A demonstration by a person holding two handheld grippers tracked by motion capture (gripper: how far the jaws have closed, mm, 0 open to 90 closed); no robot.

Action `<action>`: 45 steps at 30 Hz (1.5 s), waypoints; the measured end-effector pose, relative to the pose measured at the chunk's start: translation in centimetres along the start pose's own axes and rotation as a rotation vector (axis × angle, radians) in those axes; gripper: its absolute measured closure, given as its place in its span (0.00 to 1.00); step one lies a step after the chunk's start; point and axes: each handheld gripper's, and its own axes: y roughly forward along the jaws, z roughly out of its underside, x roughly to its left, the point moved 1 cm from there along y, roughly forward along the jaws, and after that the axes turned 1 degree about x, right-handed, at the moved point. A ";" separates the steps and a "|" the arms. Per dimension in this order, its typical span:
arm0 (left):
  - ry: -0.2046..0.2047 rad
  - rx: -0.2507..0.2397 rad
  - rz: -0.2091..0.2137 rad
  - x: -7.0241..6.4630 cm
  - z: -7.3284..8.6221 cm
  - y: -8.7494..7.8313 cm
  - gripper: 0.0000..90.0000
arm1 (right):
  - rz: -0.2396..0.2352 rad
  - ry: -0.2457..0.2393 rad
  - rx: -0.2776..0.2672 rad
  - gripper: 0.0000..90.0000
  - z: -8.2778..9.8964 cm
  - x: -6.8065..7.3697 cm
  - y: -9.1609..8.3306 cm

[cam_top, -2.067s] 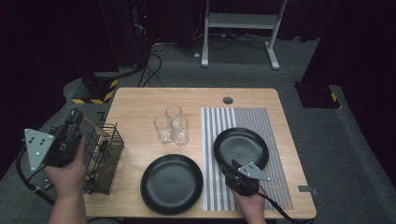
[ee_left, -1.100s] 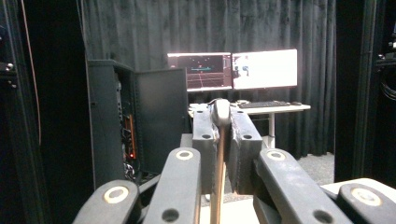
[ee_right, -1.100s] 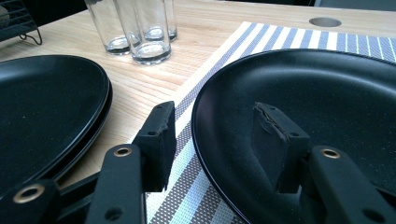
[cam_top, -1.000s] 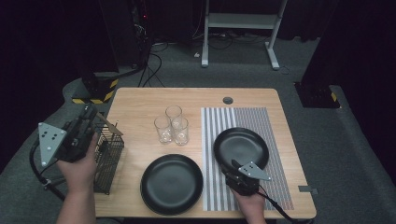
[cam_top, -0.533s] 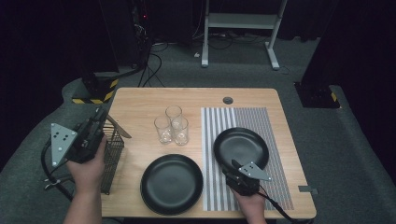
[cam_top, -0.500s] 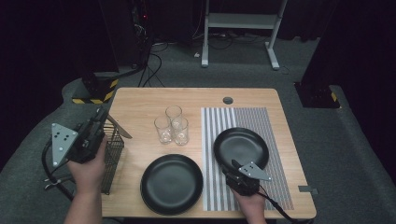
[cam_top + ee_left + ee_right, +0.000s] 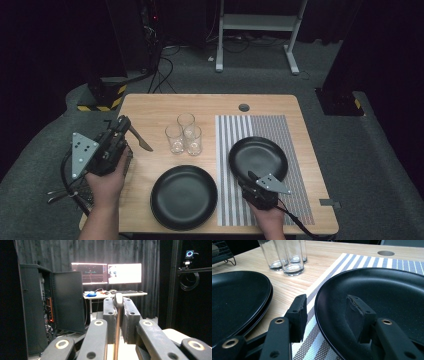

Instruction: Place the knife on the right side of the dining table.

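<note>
Left gripper (image 7: 121, 126) grips knife (image 7: 141, 143) | right gripper (image 7: 325, 312) straddles plate (image 7: 387, 295) rim

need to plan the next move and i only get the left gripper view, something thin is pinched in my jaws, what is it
Observer: It is a table knife, shown from the high view, clamped in the left gripper and lifted above the table's left edge.
Operator: where is the other gripper
Observer: The right gripper is open, with its jaws straddling the near rim of the black plate on the striped mat.
Operator: anything else on the table
Observer: A second black plate sits on bare wood near the front edge, with three clear glasses behind it.
</note>
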 end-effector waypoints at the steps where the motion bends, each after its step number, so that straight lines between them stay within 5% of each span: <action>1: -0.002 0.001 0.006 -0.1 0.0 0.1 0.92 | 0.000 0.000 0.001 0.58 0.0 0.0 0.0; 20: -0.019 0.024 0.103 -3.8 1.1 1.9 0.92 | -0.027 -0.008 0.021 0.61 0.0 -0.1 0.2; 25: -0.032 0.028 0.123 -4.6 1.3 2.3 0.92 | -0.021 -0.050 0.011 0.64 -0.1 0.1 0.2; 45: -0.024 0.030 0.167 -7.0 1.9 3.2 0.92 | -0.023 -0.052 0.024 0.46 -0.1 0.0 0.4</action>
